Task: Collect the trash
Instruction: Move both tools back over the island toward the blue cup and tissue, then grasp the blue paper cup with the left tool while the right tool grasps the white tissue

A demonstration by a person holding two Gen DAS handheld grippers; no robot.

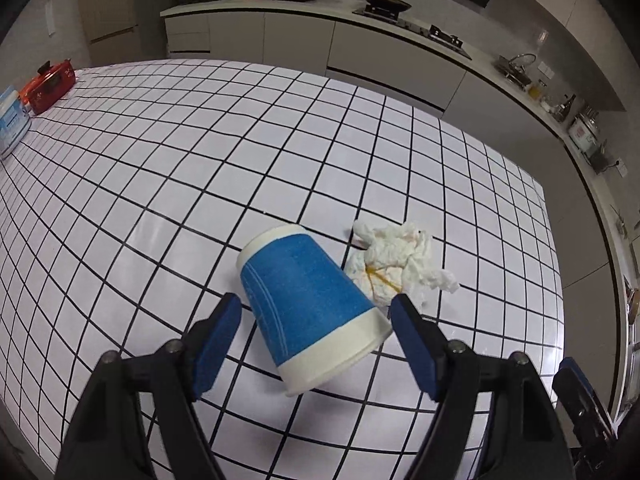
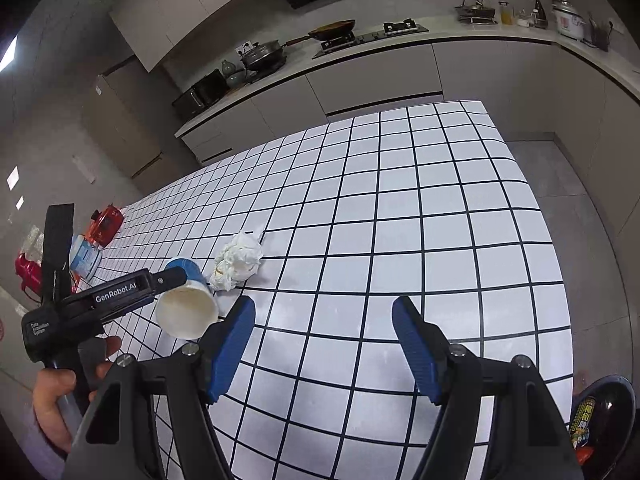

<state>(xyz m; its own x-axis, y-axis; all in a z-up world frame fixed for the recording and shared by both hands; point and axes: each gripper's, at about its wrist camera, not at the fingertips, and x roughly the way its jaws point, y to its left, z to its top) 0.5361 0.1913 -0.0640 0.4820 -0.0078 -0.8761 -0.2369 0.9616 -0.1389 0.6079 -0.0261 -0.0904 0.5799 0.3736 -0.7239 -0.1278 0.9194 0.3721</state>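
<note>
A blue and white paper cup [image 1: 310, 306] lies on its side on the white tiled table [image 1: 200, 152], mouth toward me. My left gripper [image 1: 316, 306] is open, its blue pads either side of the cup, not touching. A crumpled white tissue [image 1: 400, 262] with a yellow stain lies just behind the cup. In the right wrist view the cup [image 2: 186, 306] and tissue [image 2: 238, 258] lie at the left, with the left gripper body over the cup. My right gripper [image 2: 324, 306] is open and empty above bare table, right of the cup.
A red box [image 1: 50, 86] and a white-blue tub [image 1: 12, 124] stand at the table's far left edge. A dark bin [image 2: 604, 416] with a wrapper inside sits below the table's right edge. A kitchen counter [image 1: 360, 20] with pans runs behind.
</note>
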